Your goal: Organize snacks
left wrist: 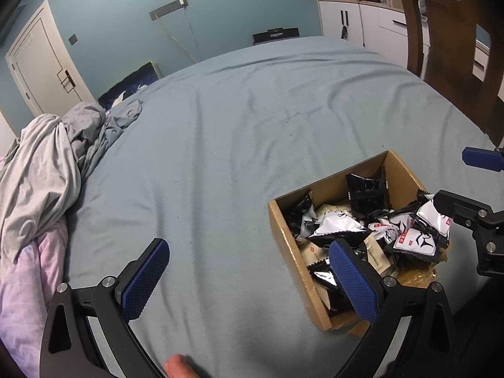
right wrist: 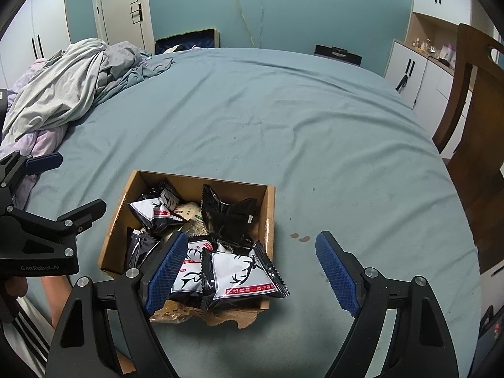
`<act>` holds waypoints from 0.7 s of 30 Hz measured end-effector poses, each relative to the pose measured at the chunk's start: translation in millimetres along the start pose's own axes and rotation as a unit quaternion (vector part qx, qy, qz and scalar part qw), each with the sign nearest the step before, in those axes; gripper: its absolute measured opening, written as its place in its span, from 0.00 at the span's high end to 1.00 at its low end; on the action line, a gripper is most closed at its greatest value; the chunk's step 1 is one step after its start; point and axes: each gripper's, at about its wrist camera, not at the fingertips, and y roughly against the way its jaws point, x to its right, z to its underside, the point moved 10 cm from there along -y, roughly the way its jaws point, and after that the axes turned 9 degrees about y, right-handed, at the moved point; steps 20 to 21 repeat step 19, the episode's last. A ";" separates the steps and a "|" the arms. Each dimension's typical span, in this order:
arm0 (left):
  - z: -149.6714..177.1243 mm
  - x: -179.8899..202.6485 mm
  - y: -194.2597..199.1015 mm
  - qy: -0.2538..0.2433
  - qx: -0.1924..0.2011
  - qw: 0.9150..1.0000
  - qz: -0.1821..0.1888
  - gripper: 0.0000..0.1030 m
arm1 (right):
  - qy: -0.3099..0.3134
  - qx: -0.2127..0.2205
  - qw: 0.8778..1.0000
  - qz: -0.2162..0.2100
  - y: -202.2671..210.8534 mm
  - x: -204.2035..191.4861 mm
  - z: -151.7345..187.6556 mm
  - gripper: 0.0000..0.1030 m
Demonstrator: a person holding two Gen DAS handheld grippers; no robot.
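Both grippers (left wrist: 249, 278) (right wrist: 252, 271) gape empty over snack box (right wrist: 267, 208) (rumpled bedding (right wrist: 63, 88) beyond).

The bed sheet (right wrist: 283, 119) is a plain dusty blue-grey, with a few small dark spots and a brownish stain (right wrist: 300, 237). The box (right wrist: 270, 217) is brown cardboard, its torn near edge a rougher tan. Inside, the snack packets (right wrist: 242, 272) are glossy black and white, printed with a black antlered deer and a red strip of label; a few beige packets (right wrist: 190, 212) lie among them. The left tongs (left wrist: 249, 278) and right tongs (right wrist: 255, 275) have black frames, silver screws and dimpled blue pads (right wrist: 337, 278). The heap of bedding (left wrist: 47, 163) is pale grey over pink-lilac check. The wall (right wrist: 299, 6) is teal, the cupboards (right wrist: 409, 69) white with black handles, the chair (left wrist: 447, 47) dark brown wood.
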 end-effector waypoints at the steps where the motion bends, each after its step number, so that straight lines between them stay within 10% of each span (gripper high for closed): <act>1: -0.3 0.3 0.4 -0.001 0.001 1.000 -0.002 0.00 | 0.001 0.000 1.000 0.000 0.0 -0.6 0.2 0.19; 21: 0.3 3.5 3.4 -0.003 0.004 1.000 0.004 0.00 | 0.015 -0.006 1.000 0.006 -2.5 -8.1 0.8 0.19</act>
